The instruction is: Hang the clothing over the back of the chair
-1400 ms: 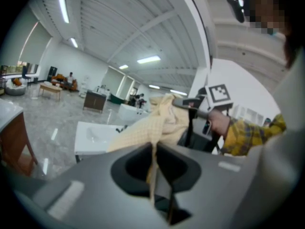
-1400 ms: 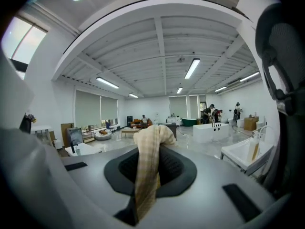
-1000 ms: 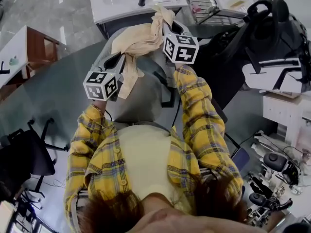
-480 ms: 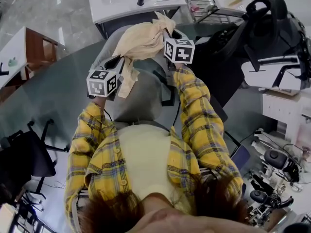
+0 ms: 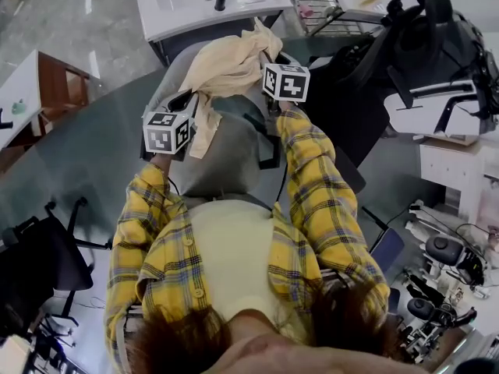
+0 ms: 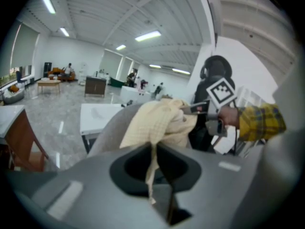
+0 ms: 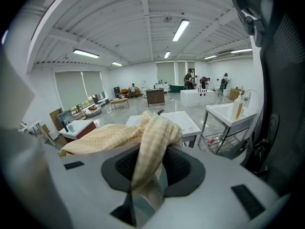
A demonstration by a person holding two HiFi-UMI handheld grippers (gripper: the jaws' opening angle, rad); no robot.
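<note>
Draping clothing (image 5: 226,65) over chair (image 5: 222,158): left claw (image 5: 189,100) pinches it, right claw (image 5: 270,55) opening around it.

one camera looks steeply down from the head onto the chair (image 5: 222,158); two others look closely along their jaws, all sharing the cloth (image 5: 226,65).

The clothing (image 5: 226,61) has sunk onto the chair back (image 5: 226,150) — the right claw (image 7: 145,185) has just been opening round it.
</note>
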